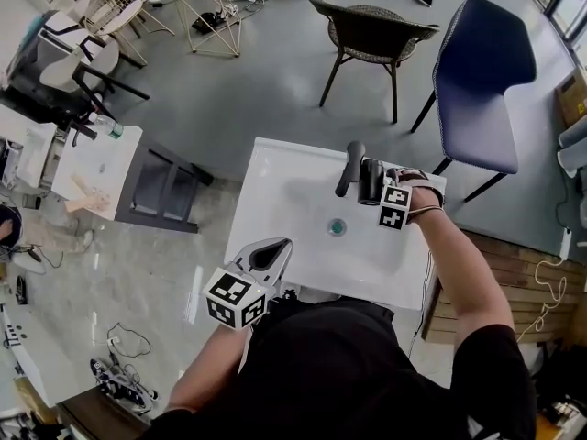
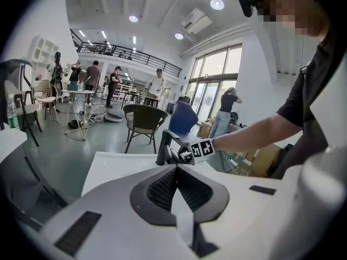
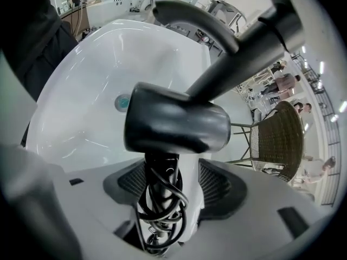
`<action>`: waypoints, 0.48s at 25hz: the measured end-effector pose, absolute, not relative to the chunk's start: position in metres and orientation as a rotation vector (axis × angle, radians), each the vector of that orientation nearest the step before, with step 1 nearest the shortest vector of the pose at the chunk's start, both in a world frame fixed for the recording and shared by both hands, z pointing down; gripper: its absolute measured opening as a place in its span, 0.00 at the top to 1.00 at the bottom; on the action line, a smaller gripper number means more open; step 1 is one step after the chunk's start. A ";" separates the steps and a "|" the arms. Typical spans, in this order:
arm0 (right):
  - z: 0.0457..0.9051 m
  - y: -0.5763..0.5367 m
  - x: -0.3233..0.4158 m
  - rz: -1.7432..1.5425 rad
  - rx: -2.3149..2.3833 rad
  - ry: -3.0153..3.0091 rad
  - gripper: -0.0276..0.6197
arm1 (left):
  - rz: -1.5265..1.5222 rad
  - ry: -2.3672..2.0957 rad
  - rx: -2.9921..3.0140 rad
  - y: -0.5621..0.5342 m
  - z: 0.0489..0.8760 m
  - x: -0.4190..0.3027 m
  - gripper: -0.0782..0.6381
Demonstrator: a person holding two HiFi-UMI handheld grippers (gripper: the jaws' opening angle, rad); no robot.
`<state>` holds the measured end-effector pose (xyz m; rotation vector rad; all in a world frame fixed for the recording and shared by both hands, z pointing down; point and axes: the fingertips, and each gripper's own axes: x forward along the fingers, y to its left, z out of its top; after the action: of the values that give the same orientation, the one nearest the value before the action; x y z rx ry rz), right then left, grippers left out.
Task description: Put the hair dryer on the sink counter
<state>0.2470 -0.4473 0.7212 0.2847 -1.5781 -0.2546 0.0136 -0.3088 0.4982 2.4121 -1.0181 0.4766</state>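
Nearest, the smooth white left gripper [image 2: 176, 169] has its ribbed dark pads closed together on nothing. At the glossy white sink counter [image 1: 275, 168], the right gripper [image 3: 174, 172] stands parted around the cord-wrapped handle of the matte black hair dryer [image 3: 176, 126], beside the dark faucet [image 1: 350, 165]. Beyond, a wicker chair [image 1: 371, 27] stands on the grey floor [image 1: 266, 81].

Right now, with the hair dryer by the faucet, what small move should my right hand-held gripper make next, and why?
Probably draw the right hand-held gripper straight back off the hair dryer. Its jaws stand apart, with a gap beside the cord-wrapped handle, and the dryer seems set on the sink counter beside the faucet.
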 end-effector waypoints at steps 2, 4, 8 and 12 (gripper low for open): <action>0.719 -0.446 0.249 -0.245 0.299 -1.589 0.55 | 0.474 -1.019 2.414 -0.307 0.499 0.013 0.89; 0.717 -0.445 0.251 -0.240 0.310 -1.598 0.56 | 0.472 -1.021 2.413 -0.307 0.499 0.013 0.89; 0.711 -0.445 0.254 -0.232 0.326 -1.615 0.56 | 0.468 -1.017 2.413 -0.306 0.498 0.014 0.89; 0.709 -0.441 0.255 -0.250 0.329 -1.617 0.65 | 0.466 -1.009 2.420 -0.305 0.498 0.016 0.89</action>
<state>0.2552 -0.4414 0.7094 0.3286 -1.6171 -0.2504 0.0163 -0.3046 0.4976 2.4199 -1.0088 0.4661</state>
